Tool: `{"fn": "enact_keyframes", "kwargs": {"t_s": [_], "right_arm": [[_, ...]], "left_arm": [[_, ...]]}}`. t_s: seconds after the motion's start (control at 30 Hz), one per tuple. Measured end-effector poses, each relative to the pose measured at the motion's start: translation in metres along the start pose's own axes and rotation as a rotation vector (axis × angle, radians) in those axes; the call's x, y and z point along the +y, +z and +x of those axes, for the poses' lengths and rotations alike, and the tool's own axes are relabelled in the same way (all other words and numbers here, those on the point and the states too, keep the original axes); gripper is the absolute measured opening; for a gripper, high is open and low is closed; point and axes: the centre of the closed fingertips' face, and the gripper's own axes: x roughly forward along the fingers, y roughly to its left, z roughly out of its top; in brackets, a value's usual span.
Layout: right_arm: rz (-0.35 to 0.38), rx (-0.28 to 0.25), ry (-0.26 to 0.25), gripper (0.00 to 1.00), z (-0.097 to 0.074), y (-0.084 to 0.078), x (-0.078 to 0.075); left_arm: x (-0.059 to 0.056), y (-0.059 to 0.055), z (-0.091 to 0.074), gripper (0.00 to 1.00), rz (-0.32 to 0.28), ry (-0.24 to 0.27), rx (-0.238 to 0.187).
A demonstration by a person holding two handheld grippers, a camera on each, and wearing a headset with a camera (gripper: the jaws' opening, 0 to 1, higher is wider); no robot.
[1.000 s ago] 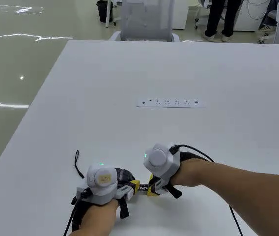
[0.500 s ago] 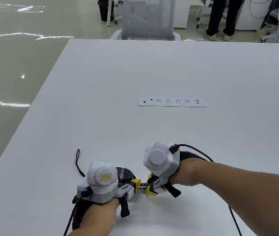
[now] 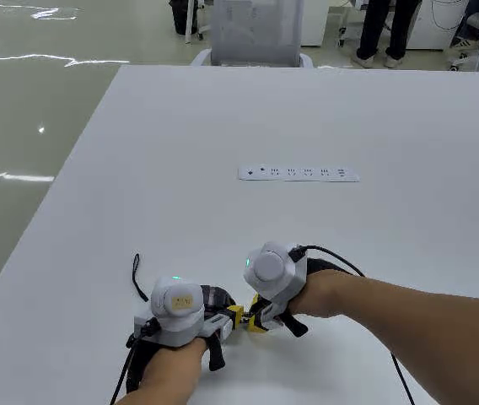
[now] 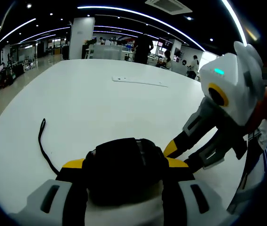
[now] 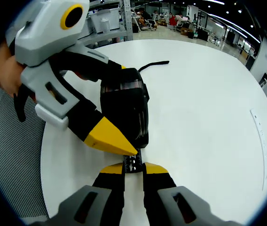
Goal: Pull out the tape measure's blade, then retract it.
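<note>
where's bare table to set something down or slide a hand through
Bare table between the power strip and far edge, and between strip and grippers. Crowded near edge: left gripper clamps the tape measure, right gripper pinches its blade, strap trails left.

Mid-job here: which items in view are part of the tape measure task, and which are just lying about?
In the job: tape measure, held in the left gripper; blade, pinched by the right gripper; the tape's strap.
Lying about: power strip; chair at the far edge.
</note>
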Motion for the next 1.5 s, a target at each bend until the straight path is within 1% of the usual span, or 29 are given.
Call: {"fn": "enact_keyframes", "kwargs": {"t_s": [0.13,0.23,0.43,0.57,0.67,0.77,0.93,1.03,1.07,1.1,1.13,1.2,1.27,1.37,1.43,1.47,1.5], "right_arm": [[-0.03,-0.022,-0.002,0.14,0.001,0.003,0.001],[-0.005,-0.041,-0.001,0.14,0.003,0.004,-0.001],[-0.015,-0.05,0.001,0.14,0.004,0.008,0.001],[0.006,-0.068,0.004,0.14,0.006,0.011,0.0],[-0.005,-0.081,0.007,0.14,0.007,0.014,0.002],[-0.014,-0.082,0.01,0.14,0.008,0.014,0.001],[-0.015,-0.101,0.016,0.15,0.007,0.014,0.001],[-0.045,-0.115,-0.001,0.16,0.007,0.014,0.001],[-0.071,-0.122,-0.003,0.17,0.007,0.014,0.002],[-0.067,-0.111,-0.001,0.21,0.006,0.01,0.006],[-0.111,-0.122,0.022,0.25,0.007,0.013,0.01],[-0.135,-0.106,0.022,0.29,0.005,0.009,0.012],[-0.115,-0.107,0.017,0.27,0.004,0.009,0.009],[-0.096,-0.11,-0.001,0.21,0.004,0.007,0.004],[-0.077,-0.113,-0.024,0.15,0.003,0.006,0.0],[-0.051,-0.122,-0.009,0.15,0.003,0.007,0.002],[-0.053,-0.124,-0.004,0.15,0.002,0.008,0.003]], "left_arm": [[0.0,0.0,-0.001,0.61,-0.006,-0.007,0.001],[0.0,0.0,-0.001,0.61,-0.01,-0.013,-0.002],[0.0,0.0,-0.001,0.61,-0.018,-0.023,-0.002],[0.0,0.0,-0.002,0.61,-0.025,-0.027,-0.002],[0.0,0.0,-0.002,0.61,-0.027,-0.032,-0.001],[0.0,0.0,-0.002,0.61,-0.026,-0.037,0.001],[0.0,0.0,-0.002,0.61,-0.025,-0.043,0.002],[0.0,0.0,-0.002,0.61,-0.022,-0.039,0.003],[0.0,0.0,-0.002,0.61,-0.022,-0.039,0.0],[0.0,0.0,-0.002,0.61,-0.023,-0.04,-0.001],[-0.001,0.0,-0.002,0.61,-0.022,-0.042,-0.001],[-0.001,0.0,-0.002,0.61,-0.024,-0.042,0.0],[-0.001,0.001,-0.002,0.61,-0.025,-0.042,-0.002],[0.0,0.0,-0.002,0.61,-0.025,-0.046,0.0],[-0.001,0.0,-0.002,0.61,-0.019,-0.056,0.001],[0.0,0.0,-0.003,0.61,-0.023,-0.064,-0.001],[-0.001,0.0,-0.003,0.61,-0.019,-0.068,-0.001]]}}
